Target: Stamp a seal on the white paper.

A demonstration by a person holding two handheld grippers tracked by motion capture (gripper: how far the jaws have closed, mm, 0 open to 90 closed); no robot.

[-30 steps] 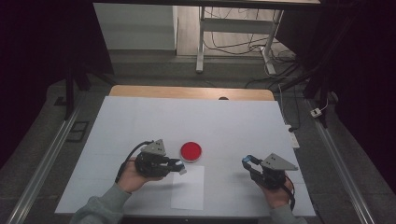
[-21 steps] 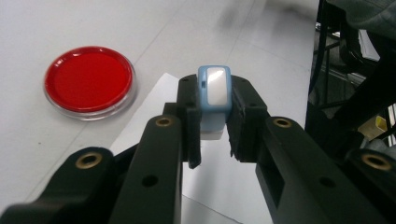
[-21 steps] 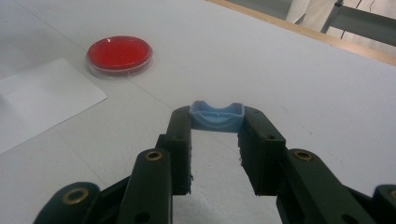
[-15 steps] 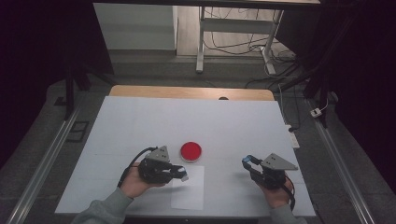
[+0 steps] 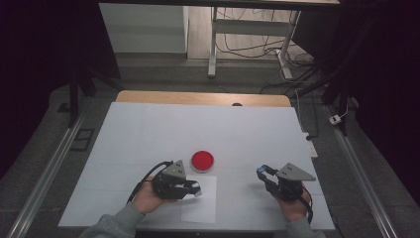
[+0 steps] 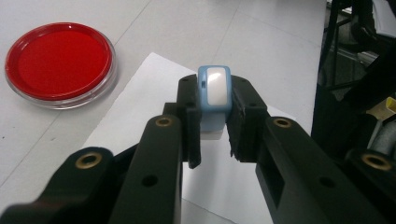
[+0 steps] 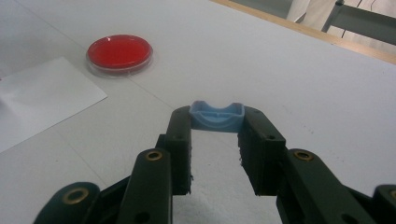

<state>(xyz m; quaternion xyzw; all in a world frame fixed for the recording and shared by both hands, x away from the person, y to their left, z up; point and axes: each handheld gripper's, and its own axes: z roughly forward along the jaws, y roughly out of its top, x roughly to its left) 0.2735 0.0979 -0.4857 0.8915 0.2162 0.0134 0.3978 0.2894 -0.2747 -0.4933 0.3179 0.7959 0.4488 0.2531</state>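
Since the earlier frame the left gripper (image 5: 194,189) has shifted toward the near table edge, onto the white paper sheet (image 5: 200,210); the right gripper (image 5: 261,172) has kept its place. The stamp (image 6: 214,91) (blue body, white face) is clamped between the left jaws, its lower part hidden behind them; the blue cap (image 7: 216,115) is gripped by the right jaws. The red ink pad (image 5: 202,160) lies just beyond the sheet.
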